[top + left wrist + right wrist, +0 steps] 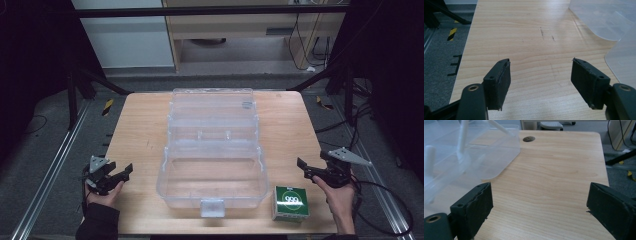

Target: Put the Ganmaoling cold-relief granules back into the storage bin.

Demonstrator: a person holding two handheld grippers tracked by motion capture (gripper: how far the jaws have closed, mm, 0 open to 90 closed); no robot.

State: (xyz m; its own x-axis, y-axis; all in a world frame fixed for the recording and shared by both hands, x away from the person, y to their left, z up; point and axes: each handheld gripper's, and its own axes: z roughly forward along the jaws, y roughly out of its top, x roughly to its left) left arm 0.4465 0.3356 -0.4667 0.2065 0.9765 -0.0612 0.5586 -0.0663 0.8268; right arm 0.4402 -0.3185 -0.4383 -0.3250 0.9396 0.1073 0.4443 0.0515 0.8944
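My left tongs (121, 174) and right tongs (305, 168) rest at the near worktop (140, 125) edge, both released and empty. Clear box (212, 150) lies open between them; green carton (291, 202) stands just beside its near right corner. Judged: nothing begun; next, right tongs must reach the carton

My forearms cut off by the bottom edge in the high view, print on the green box (291, 202) too small to read (only white rings visible), clear plastic case (461, 157) cut by my right gripper view's edge.
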